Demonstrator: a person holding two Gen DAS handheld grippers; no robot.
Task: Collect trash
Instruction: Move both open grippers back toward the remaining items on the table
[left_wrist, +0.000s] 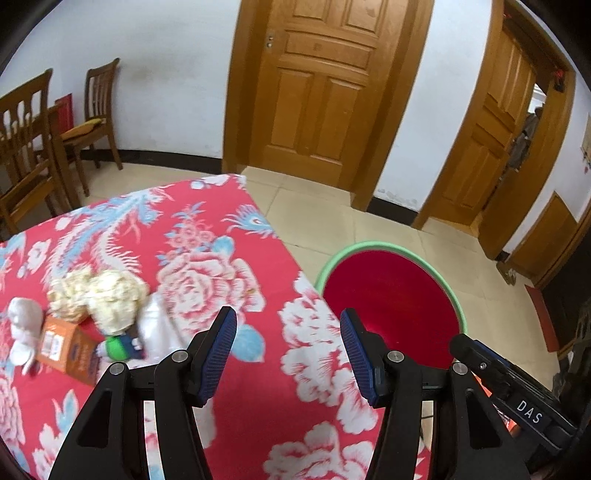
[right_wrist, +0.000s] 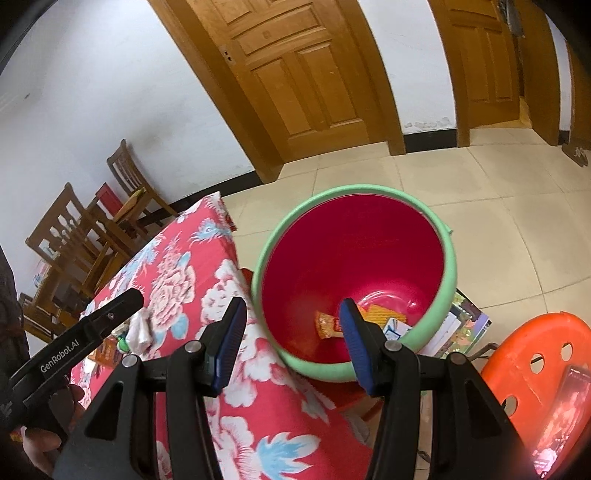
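Hovering with jaws wide and nothing between them, the left tool (left_wrist: 288, 350) sat low in the left wrist view over the flowered surface (left_wrist: 258, 369), and the right tool (right_wrist: 291, 343) was equally wide and empty at the bottom centre of its own view. Remaining trash lay at the lower left of the left wrist frame: crumpled paper (left_wrist: 107, 299), an orange carton (left_wrist: 68, 349), a small green-and-blue bottle (left_wrist: 120, 347) and a pale wad (left_wrist: 24, 328), all bunched together and touching. That crowding looked like the main risk (a wide grab could catch two pieces and drop one off the edge). Light paper might also slip from the ribbed pads. Beside the surface stood the red bin (right_wrist: 448, 273) with its green rim, centre of the right wrist view; inside were an orange snack wrapper (right_wrist: 327, 323), a white-and-blue box (right_wrist: 397, 326) and something orange-striped behind them.
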